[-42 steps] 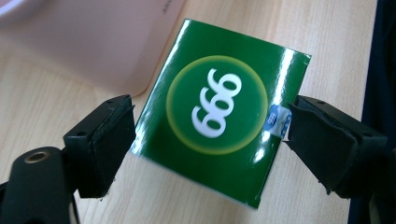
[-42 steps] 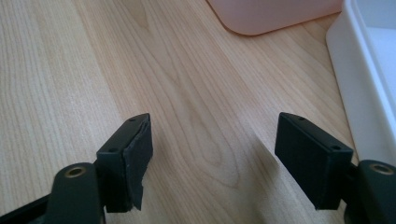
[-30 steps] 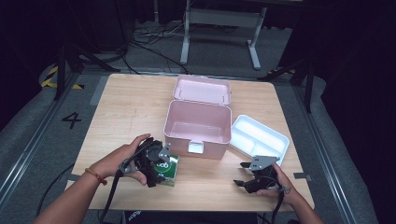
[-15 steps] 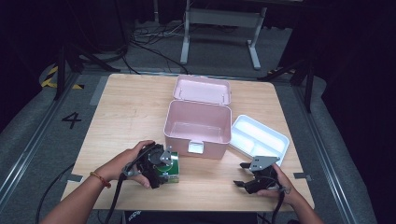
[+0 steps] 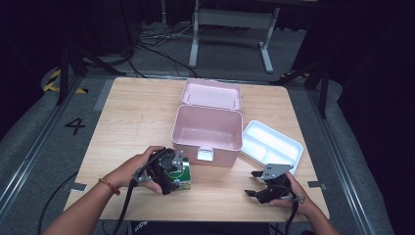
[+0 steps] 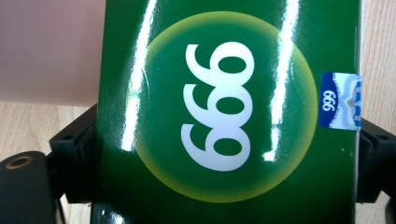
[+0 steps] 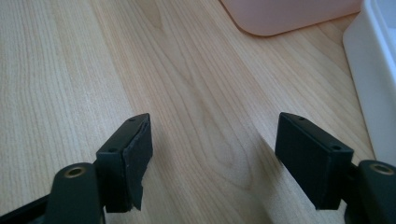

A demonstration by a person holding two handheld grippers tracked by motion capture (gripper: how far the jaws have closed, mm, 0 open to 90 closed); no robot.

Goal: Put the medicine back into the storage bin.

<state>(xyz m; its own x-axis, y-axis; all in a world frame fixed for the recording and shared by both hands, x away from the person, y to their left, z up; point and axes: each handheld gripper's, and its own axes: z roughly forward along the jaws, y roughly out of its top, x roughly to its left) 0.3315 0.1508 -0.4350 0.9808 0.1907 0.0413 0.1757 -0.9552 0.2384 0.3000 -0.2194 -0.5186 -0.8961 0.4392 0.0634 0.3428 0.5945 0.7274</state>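
Room: dark floor with cables and a metal stand lies beyond your wooden table (image 5: 132, 122).
Table: light wood, with the things gathered in its near half.
Green box (image 5: 178, 175): it stands on the table at about 7 o'clock from the pink case, just beside that case's front left corner. In the left gripper view the green box (image 6: 229, 112) shows a glossy face with a yellow circle and white digits, and a small blue sticker (image 6: 340, 100) on its edge.
Left gripper (image 5: 169, 171): your jaws have just been closing and the green box is between them. One black jaw sits against each side of the box, so you have hold of it.
Pink case (image 5: 208, 132): it is open, with the lid laid back toward 12 o'clock.
White tray (image 5: 271, 144): it lies at about 4 o'clock from the pink case, just beside it.
Right gripper (image 5: 254, 192): you rest it near the front edge, at 6 o'clock from the white tray. The right gripper (image 7: 212, 154) has its jaws wide apart over bare wood, with nothing between them.
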